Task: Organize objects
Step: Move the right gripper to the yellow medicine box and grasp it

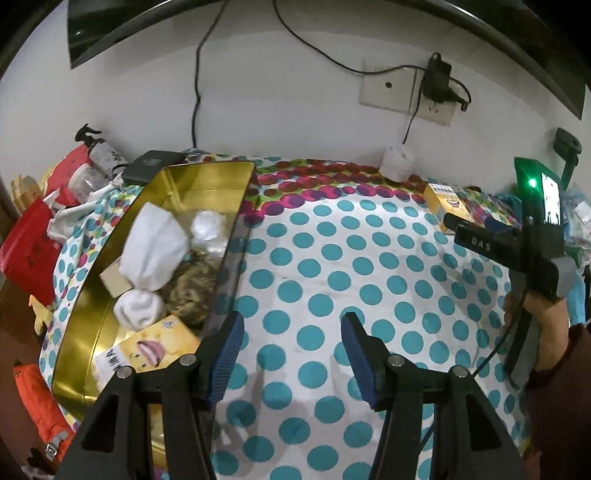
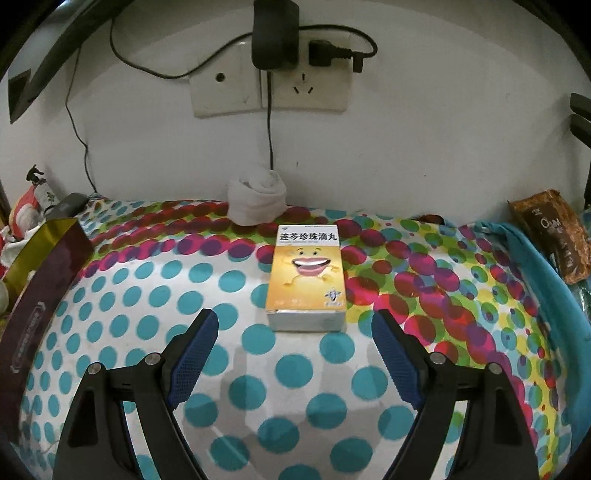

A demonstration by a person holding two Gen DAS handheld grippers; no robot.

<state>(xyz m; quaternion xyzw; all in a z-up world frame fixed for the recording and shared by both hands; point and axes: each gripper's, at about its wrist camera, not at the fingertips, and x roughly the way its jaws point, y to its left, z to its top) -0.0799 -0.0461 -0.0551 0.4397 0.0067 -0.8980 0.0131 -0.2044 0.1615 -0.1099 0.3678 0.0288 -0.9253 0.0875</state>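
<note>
Right tool (image 2: pixel 295 354) spread wide, blue ribbed pads (image 2: pixel 192 360) apart, nothing between them; hovers over the polka-dot cloth-covered bench (image 2: pixel 147 295); just ahead of its tips lies the yellow cardboard medicine box with a cartoon smiling face (image 2: pixel 306 277), flat on the cloth, apart from both pads; behind the box, against the wall, a rolled white sock (image 2: pixel 256 201); above it a wall socket plate (image 2: pixel 269 88) with a black adapter (image 2: pixel 275 35) plugged in; brown snack packet (image 2: pixel 550 232) at far right. Left tool (image 1: pixel 291 350) also spread wide, gripping nothing; its left pad sits just beside the rim of the gold metal tin (image 1: pixel 207 177); tin holds rolled white socks (image 1: pixel 153 253), a second yellow cartoon-face box (image 1: pixel 147 350), a small beige box (image 1: pixel 114 280) and a brownish fuzzy clump (image 1: pixel 192 291); in the left wrist view the right tool shows at the far right in a hand (image 1: pixel 543 321), by the yellow box.
</note>
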